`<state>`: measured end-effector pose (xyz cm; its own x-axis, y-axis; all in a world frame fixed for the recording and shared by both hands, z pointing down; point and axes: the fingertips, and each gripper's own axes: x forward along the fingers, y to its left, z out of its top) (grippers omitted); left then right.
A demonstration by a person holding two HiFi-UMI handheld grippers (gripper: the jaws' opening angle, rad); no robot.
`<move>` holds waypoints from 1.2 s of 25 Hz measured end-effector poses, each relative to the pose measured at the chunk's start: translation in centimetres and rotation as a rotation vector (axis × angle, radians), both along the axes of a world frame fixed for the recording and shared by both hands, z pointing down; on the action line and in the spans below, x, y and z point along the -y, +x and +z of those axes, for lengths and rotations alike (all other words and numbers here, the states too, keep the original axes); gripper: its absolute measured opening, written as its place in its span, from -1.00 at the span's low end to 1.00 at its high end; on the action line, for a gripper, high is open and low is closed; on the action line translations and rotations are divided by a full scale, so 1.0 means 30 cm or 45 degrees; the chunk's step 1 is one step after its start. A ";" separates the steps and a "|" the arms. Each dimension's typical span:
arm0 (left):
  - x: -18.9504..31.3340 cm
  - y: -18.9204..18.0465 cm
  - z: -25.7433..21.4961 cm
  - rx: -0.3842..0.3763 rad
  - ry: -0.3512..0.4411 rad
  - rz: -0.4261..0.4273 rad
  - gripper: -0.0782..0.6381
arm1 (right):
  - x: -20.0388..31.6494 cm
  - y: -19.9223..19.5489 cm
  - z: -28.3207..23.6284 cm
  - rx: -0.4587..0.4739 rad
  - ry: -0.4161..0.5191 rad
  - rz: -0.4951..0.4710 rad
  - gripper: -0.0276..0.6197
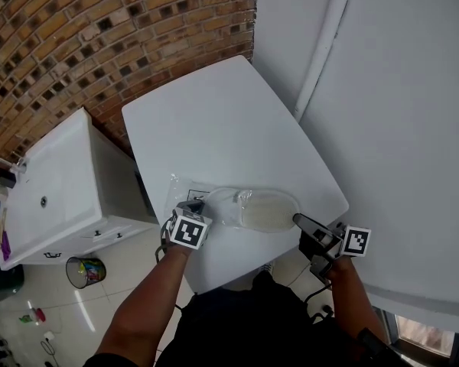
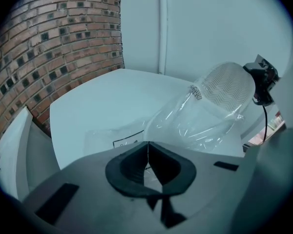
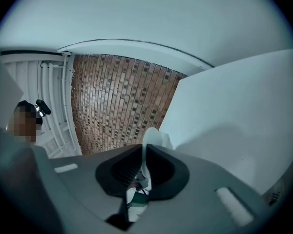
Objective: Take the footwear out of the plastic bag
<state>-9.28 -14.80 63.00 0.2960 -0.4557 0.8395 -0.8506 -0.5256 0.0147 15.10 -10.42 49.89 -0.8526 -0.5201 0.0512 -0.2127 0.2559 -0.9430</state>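
A white shoe (image 1: 268, 209) lies inside a clear plastic bag (image 1: 214, 201) near the front edge of the white table (image 1: 214, 121). My left gripper (image 1: 193, 206) is shut on the bag's left end, where a printed label shows. In the left gripper view the jaws (image 2: 147, 147) pinch the plastic film (image 2: 195, 123), and the shoe's zigzag sole (image 2: 227, 84) is tilted up at the right. My right gripper (image 1: 298, 220) is at the shoe's right end. In the right gripper view it (image 3: 144, 152) is shut on the shoe's white edge (image 3: 154, 138).
A white sink cabinet (image 1: 53, 189) stands left of the table, with a small bin (image 1: 86, 271) on the floor in front of it. A brick wall (image 1: 99, 29) is behind, and a white wall with a pipe (image 1: 321, 44) runs along the right.
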 end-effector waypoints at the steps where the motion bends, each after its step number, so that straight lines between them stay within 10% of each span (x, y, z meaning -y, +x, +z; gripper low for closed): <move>1: 0.007 -0.006 0.002 0.000 0.002 -0.012 -0.75 | 0.002 0.002 -0.007 0.002 0.006 0.002 -0.83; 15: 0.044 -0.010 -0.020 -0.178 -0.008 -0.151 -0.69 | 0.006 0.040 -0.024 -0.016 0.026 0.026 -0.83; 18: 0.028 0.029 -0.095 -0.322 0.041 -0.094 -0.24 | 0.005 0.043 0.001 -0.030 0.008 0.025 -0.83; 30: 0.026 0.191 -0.119 -0.275 0.057 0.314 -0.18 | -0.027 -0.025 -0.013 -0.051 0.027 -0.128 -0.83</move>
